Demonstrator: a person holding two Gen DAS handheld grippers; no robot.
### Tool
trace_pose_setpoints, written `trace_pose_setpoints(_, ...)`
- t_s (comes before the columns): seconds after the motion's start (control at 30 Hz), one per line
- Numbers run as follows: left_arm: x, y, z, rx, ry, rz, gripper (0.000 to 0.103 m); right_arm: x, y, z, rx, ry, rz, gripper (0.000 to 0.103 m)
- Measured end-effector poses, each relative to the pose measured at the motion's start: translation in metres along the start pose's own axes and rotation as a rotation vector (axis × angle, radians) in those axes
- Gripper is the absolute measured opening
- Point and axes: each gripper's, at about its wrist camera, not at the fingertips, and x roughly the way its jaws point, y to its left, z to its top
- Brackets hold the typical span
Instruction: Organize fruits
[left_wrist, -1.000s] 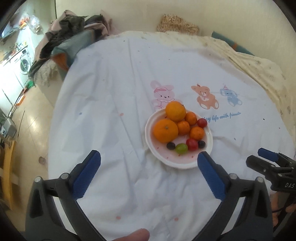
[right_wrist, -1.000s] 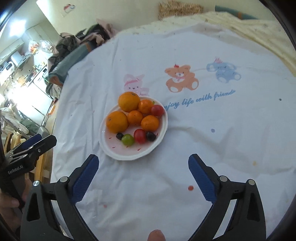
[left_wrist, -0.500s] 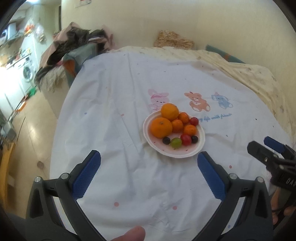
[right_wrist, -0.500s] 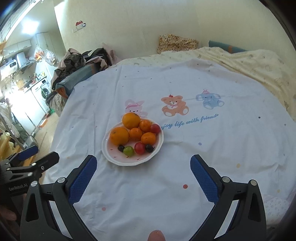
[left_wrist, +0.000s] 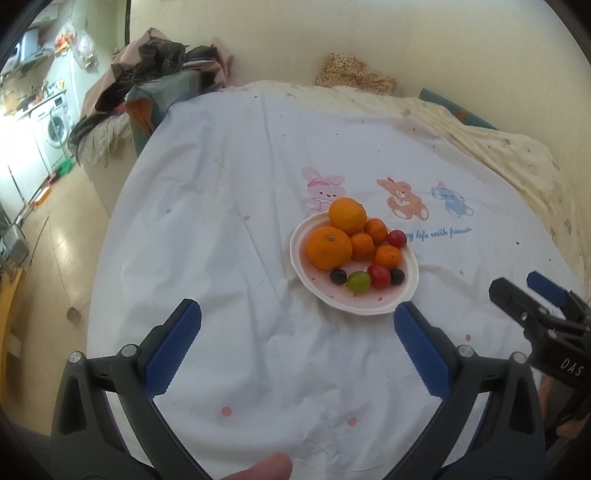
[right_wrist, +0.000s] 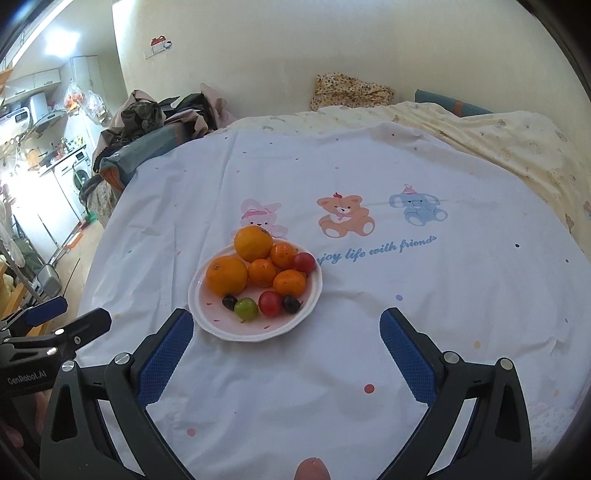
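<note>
Both grippers, left gripper (left_wrist: 297, 345) and right gripper (right_wrist: 286, 349), are black plastic frames with silver screws, textured blue pads (left_wrist: 173, 347), white "DAS" and "GenRobot.AI" lettering, plus a bare fingertip (left_wrist: 258, 467) peeking in.

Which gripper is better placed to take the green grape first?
Marginally left: both are open and empty, but the green grape lies nearer the left gripper centreline; it sits off-centre from the right gripper.

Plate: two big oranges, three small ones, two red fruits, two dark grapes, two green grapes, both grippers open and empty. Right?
Not quite: the plate holds one green grape, not two, as the right wrist view shows. The other counts stand, and both the left gripper and right gripper are open and empty.
</note>
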Motion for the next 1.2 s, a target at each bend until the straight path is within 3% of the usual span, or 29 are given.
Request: trace_pose_setpoints(1.2, -0.0044, -0.0047, -0.0010, 0.001, -0.010, 0.019, 0.103, -0.0008, -0.0010, 0.0022, -0.008, 0.005, -0.006, 0.103)
